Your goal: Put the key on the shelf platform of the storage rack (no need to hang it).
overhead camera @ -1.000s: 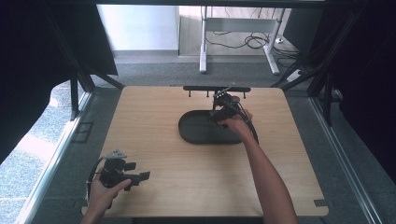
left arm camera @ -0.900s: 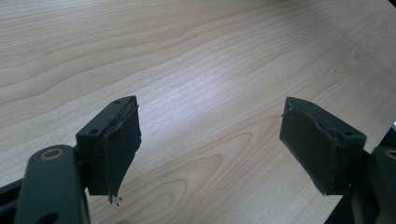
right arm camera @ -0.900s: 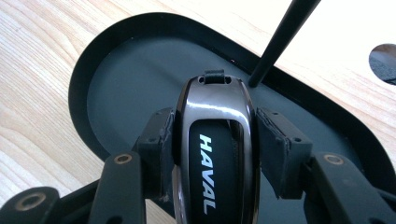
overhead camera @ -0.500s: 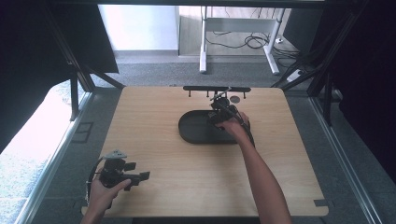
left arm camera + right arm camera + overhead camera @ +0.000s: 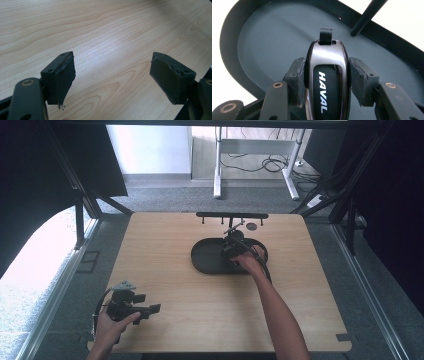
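Grasping the car key (image 5: 325,82) lengthwise, the right gripper (image 5: 325,75) aims its loop end into the black tray (image 5: 269,37); the left gripper (image 5: 112,77) sits released.

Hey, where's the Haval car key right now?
The car key is clamped between the right gripper jaws, just above the floor of the black oval tray at the table's middle, far side in the high view.

The car key fob (image 5: 327,82) looks like glossy black plastic edged in shiny chrome-like trim, the dark tray (image 5: 269,47) under it has a smooth matt finish, the table (image 5: 105,32) is pale, smooth wood-grain, and the left gripper (image 5: 112,75) pads look matt, rubbery and frayed.
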`<action>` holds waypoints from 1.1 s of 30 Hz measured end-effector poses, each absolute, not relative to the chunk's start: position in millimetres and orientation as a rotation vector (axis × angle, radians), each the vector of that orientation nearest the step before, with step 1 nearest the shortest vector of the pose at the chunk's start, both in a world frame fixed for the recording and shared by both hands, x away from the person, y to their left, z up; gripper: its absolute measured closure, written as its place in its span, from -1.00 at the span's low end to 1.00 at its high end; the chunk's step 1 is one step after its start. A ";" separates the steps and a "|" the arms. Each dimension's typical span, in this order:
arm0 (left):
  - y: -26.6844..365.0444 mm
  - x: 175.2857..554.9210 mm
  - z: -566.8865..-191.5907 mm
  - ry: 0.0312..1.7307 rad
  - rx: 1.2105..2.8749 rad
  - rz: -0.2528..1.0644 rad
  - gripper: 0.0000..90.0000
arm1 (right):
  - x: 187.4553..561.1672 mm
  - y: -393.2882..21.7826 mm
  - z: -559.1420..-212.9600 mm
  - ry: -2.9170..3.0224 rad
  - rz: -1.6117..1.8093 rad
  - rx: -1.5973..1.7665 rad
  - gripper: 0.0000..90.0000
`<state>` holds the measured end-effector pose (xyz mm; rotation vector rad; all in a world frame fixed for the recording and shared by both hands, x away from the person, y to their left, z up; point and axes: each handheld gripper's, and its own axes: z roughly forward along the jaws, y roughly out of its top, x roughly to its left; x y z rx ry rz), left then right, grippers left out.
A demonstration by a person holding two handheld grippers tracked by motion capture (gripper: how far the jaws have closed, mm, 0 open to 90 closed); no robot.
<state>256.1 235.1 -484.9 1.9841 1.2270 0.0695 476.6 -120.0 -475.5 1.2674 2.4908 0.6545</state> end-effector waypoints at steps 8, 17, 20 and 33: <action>234.9 256.4 -485.5 1.227 1.990 0.067 -0.54 | 477.3 -121.1 -488.4 2.489 0.655 1.292 0.09; 234.7 256.0 -485.2 1.227 1.987 0.067 -0.54 | 478.9 -119.4 -497.8 2.504 0.619 1.322 0.09; 234.9 255.9 -484.3 1.222 1.988 0.068 -0.54 | 479.2 -119.9 -502.4 2.497 0.608 1.327 0.09; 234.2 256.1 -485.2 1.224 1.990 0.067 -0.54 | 476.9 -120.8 -505.2 2.477 0.606 1.318 -0.11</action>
